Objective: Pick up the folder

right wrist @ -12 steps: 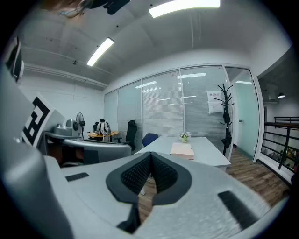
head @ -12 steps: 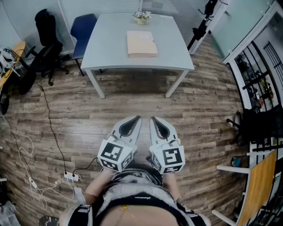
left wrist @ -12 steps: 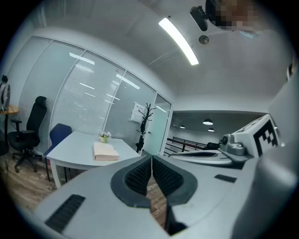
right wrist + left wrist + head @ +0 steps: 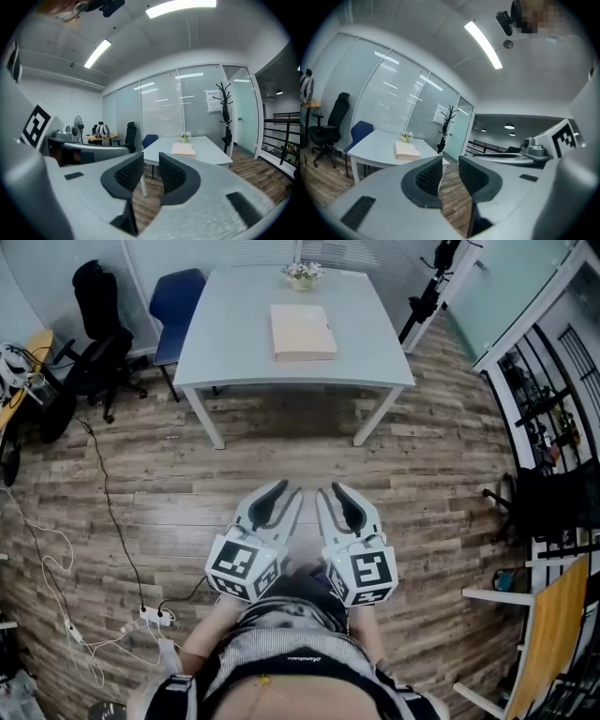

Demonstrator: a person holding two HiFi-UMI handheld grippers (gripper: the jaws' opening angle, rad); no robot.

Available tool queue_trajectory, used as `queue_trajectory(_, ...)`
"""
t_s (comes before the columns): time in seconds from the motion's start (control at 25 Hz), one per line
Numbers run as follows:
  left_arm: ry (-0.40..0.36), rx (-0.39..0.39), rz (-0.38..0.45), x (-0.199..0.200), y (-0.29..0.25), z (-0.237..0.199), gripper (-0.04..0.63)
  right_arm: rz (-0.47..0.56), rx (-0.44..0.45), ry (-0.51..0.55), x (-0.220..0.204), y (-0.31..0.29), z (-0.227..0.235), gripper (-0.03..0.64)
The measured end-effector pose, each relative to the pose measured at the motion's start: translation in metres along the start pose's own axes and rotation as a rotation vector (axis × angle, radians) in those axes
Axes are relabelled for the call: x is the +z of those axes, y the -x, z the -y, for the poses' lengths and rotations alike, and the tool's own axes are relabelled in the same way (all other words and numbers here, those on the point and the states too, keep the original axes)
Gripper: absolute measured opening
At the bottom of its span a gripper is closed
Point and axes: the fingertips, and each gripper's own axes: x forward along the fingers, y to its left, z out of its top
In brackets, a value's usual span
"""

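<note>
Tan folder [image 4: 303, 332] lay flat on grey bench [image 4: 234, 343], well apart from left gripper [image 4: 281, 491] and right gripper [image 4: 331, 493]; both had fingers narrowly apart, empty.

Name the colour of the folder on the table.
Pale beige; the folder shows best in the head view.

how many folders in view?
1. The folder lies on the white table, near the small flower pot. No other shows, though clutter at the room's edges could hide one.
</note>
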Motion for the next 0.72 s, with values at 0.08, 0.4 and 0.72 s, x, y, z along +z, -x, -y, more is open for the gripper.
queue_trajectory(0.08,0.005,-0.001,-0.006,-0.001,0.0,-0.003,0.093,0.002,0.006,-0.012,-0.001,-0.002,-0.002,0.104)
queue_trajectory(0.4,0.013,0.001,-0.007,0.003,-0.016,-0.02,0.121,0.024,0.015,-0.039,0.005,-0.023,0.007,0.12)
queue_trajectory(0.72,-0.008,0.026,0.017,0.026,-0.075,-0.057,0.121,0.05,0.04,-0.036,0.025,-0.086,0.047,0.12)
